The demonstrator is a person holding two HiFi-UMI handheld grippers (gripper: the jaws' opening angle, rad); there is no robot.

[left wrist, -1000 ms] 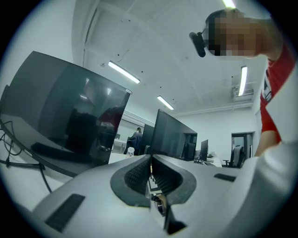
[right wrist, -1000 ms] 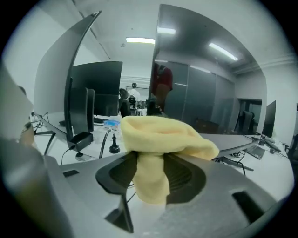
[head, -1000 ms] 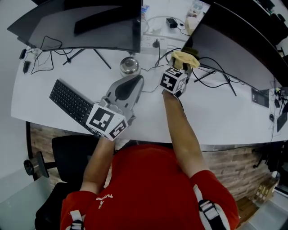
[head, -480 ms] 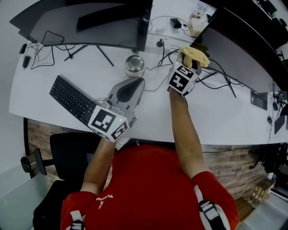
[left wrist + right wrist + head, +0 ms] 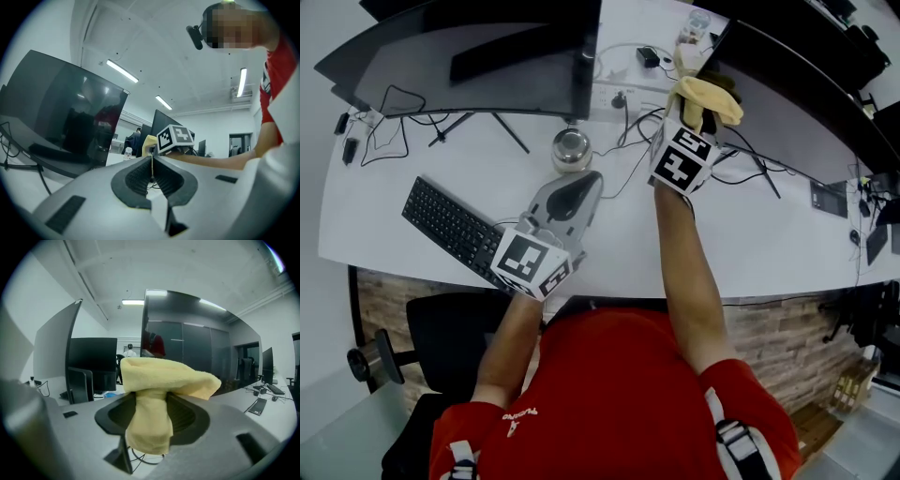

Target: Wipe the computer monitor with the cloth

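Facing the right gripper (image 5: 694,117) is the dark screen of the right-hand computer monitor (image 5: 787,103), which I take to be the one to wipe. In the right gripper view it fills the space straight ahead and off to the right, with its upright left edge just left of the jaws' line. The monitor's long axis runs across the table (image 5: 750,244) from that near-left corner away to the far right, so a wipe would likely travel rightward along it. The yellow cloth (image 5: 161,373) is pinched between the right jaws. A narrow fold hangs down through the gap and a thicker roll spreads over the tips toward the screen. These jaws have just been opening a little, yet the cloth sits wedged between them and looks held. Whether the cloth already touches the glass I cannot tell; a gap seems to remain. The right hand is clearly the nearer one. Its forearm reaches straight out over the table, the marker cube faces up, and the gripper points almost level with a slight downward tip. The left gripper (image 5: 579,186) lies well back, low over the table just beside the keyboard (image 5: 450,220). It points level toward the metal cup (image 5: 570,145) and the gap between the two monitors. Its jaws are pressed together with nothing between them. The next move probably calls for pushing the cloth forward until it lies flat on the screen.
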